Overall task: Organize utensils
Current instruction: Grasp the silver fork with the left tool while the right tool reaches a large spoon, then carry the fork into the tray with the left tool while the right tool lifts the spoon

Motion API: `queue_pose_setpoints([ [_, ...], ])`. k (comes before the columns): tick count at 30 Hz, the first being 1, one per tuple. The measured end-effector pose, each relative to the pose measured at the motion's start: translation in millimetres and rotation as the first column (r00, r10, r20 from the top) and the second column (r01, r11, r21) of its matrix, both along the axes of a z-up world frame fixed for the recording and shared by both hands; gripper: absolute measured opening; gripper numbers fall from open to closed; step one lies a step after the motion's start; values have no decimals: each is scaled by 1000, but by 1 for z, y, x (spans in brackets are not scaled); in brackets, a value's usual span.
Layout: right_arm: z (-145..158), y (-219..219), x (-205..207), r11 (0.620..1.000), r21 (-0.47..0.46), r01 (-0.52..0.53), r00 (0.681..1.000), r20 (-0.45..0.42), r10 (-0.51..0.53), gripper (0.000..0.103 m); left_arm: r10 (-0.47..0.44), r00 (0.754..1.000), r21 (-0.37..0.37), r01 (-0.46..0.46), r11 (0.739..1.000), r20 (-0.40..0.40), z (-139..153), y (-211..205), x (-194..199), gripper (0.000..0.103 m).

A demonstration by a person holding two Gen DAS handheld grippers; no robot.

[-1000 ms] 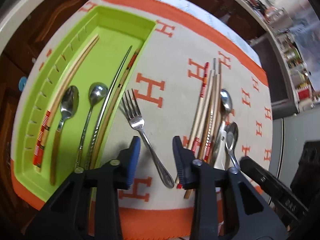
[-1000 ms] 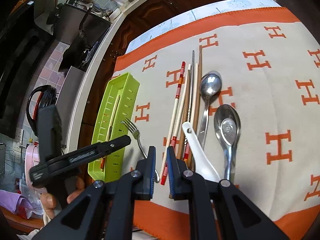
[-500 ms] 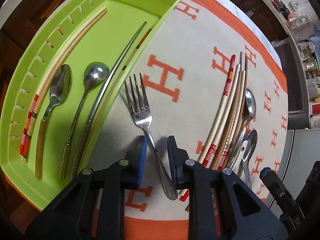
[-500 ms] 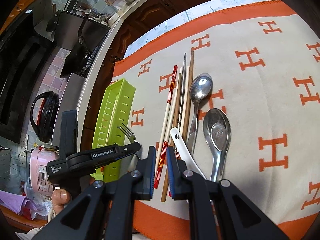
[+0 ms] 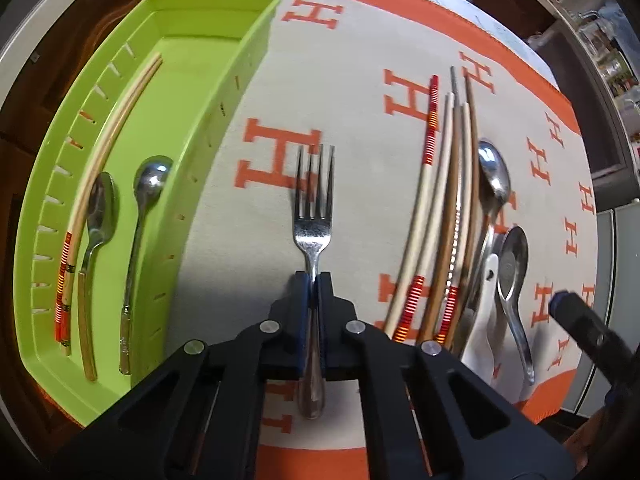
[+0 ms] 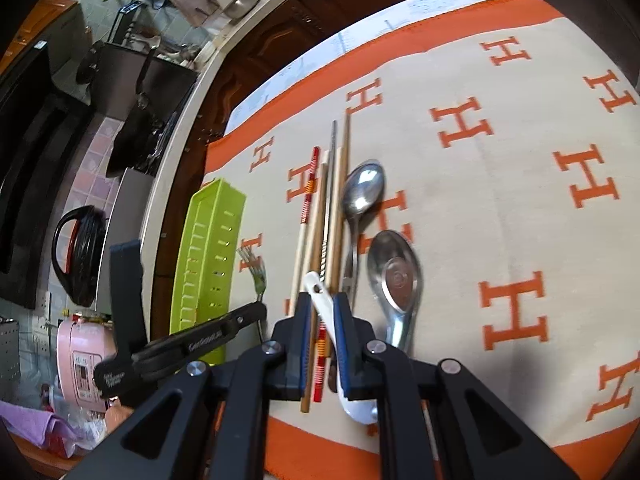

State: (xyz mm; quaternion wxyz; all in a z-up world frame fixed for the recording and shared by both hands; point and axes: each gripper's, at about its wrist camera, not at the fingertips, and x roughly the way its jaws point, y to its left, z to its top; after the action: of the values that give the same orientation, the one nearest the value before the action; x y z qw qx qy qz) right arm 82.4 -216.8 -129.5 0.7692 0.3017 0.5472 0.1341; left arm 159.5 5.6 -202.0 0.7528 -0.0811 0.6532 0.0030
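My left gripper (image 5: 314, 280) is shut on the handle of a steel fork (image 5: 314, 216), tines pointing away and casting a shadow on the cloth. To its left, the green tray (image 5: 248, 60) holds two spoons (image 5: 100, 208) and striped chopsticks (image 5: 120, 112). To the right lie a bundle of chopsticks (image 5: 440, 200), two steel spoons (image 5: 494, 176) and a white ceramic spoon (image 5: 486, 300). My right gripper (image 6: 322, 308) hovers narrowly open over the white spoon's handle (image 6: 318, 286) and the chopsticks (image 6: 320, 220), gripping nothing. The fork (image 6: 256, 268) shows beside the left gripper (image 6: 224, 328).
Everything rests on a cream cloth with orange H marks (image 6: 500, 200) covering the table. Its orange border (image 6: 320, 448) marks the near edge. At the left are a kitchen counter, a pink appliance (image 6: 80, 352) and a black pot (image 6: 78, 256). A hand (image 6: 118, 414) holds the left gripper.
My left gripper closed on the fork's handle, and the fork now points straight ahead. The right gripper slid right, from beside the chopsticks to above the white spoon's handle.
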Motion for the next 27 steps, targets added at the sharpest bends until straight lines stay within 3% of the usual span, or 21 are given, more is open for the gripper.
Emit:
queue_pose_setpoints([
  [8,-15,-16,5,998,-34,57,997,-55,-59,11,-41,998,-44,43,998,47,20,-10,-8,2],
  [16,-22,-20,14,996,-55,71,995,-72,-75,11,-63,993,-77,71,995,97,56,10,-20,2],
  [27,-42,-23,21,993,-78,87,989,-114,-96,11,-46,983,-8,48,999,177,119,76,-37,2],
])
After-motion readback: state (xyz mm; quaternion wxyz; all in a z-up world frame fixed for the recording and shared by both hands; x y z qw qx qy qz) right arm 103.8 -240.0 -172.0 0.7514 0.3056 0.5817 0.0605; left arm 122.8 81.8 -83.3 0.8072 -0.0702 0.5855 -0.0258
